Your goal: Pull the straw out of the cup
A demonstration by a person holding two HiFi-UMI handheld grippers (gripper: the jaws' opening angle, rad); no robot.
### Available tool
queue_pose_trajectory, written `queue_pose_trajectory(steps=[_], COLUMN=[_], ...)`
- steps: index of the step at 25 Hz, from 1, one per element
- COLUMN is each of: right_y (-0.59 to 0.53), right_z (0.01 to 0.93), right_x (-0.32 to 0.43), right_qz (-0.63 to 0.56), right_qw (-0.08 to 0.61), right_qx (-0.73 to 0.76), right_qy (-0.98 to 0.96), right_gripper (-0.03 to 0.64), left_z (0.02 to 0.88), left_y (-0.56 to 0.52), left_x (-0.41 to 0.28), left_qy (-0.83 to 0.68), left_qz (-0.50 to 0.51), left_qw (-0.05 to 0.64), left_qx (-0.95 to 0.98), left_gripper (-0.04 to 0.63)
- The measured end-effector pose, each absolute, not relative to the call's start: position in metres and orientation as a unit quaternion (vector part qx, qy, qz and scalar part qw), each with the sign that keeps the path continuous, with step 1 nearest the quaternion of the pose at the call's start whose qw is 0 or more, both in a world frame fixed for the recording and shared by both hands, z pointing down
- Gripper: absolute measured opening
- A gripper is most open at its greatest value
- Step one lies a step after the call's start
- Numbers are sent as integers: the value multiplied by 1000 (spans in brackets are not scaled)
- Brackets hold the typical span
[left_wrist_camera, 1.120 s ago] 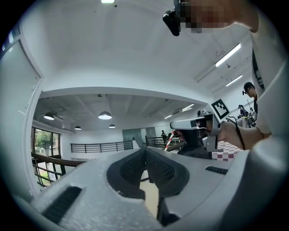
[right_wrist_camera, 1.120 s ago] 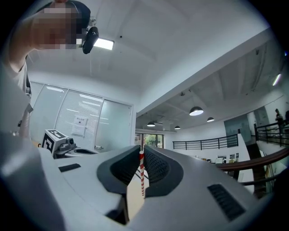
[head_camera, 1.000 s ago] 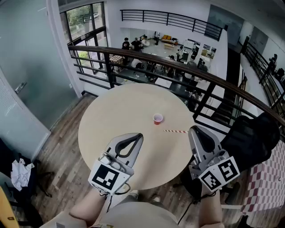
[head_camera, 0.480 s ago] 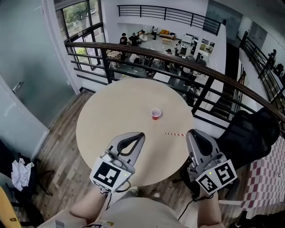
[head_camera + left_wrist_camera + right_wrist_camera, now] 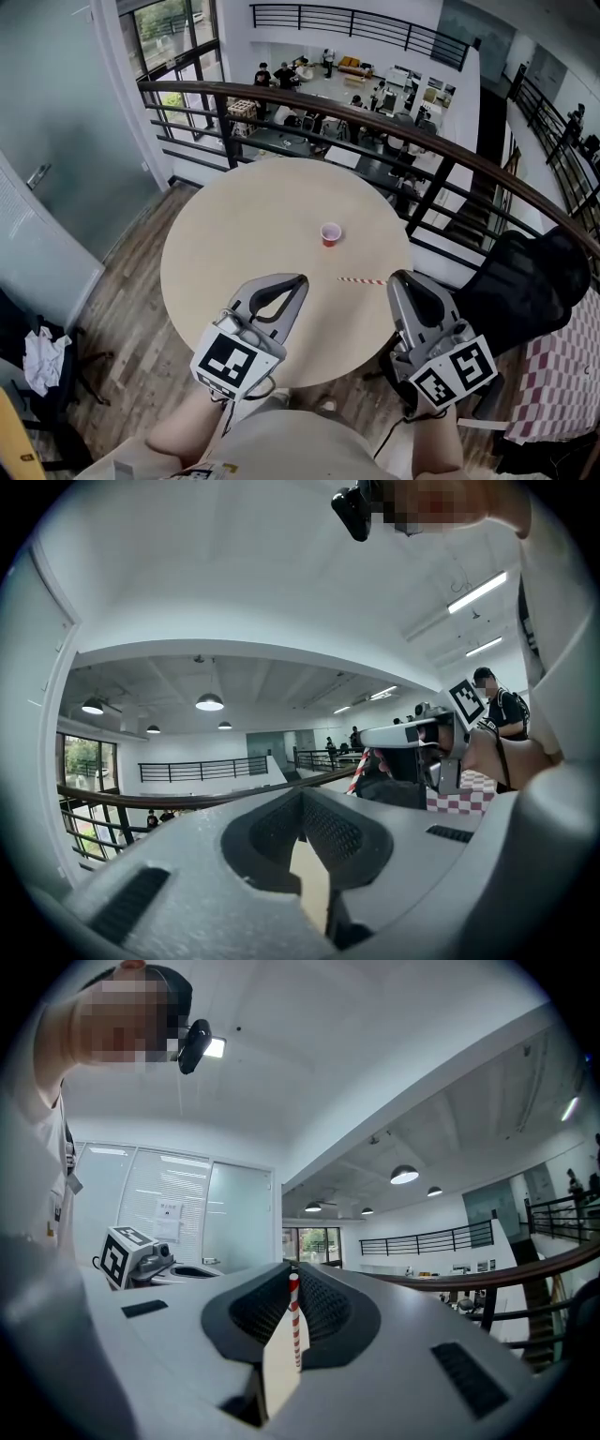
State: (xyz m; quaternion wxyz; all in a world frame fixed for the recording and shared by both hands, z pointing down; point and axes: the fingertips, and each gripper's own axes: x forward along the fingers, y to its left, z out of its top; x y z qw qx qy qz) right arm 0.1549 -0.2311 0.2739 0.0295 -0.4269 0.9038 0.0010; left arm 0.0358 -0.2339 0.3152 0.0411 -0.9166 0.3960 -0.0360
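Thin red-white striped straw [image 5: 361,280] was pinched level in right gripper [image 5: 397,278] near round beige tabletop's [image 5: 234,244] right edge, apart from small red cup [image 5: 330,234]; left gripper [image 5: 299,280] level, closed, empty

The cup [image 5: 330,234] is set upright on the table [image 5: 234,234], while the straw [image 5: 361,280] is held level nearer than it, apart, by the right gripper [image 5: 398,278], with the left gripper [image 5: 296,283] placed leftward.

Head view overlooks the table [image 5: 244,234]; gripper views apparently cross.
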Motion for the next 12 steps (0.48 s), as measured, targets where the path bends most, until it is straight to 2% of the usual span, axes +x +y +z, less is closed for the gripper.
queue_pose_trajectory(steps=[12], right_y=[-229], right_z=[276], right_x=[157], right_qz=[-3], right_qw=[28], right_qx=[-431], right_qy=[902], right_gripper=[35], left_z=[316], left_y=[-234], left_x=[43], left_qy=[386], left_qz=[-42], left_qw=[56], left_qx=[-920], left_gripper=[14])
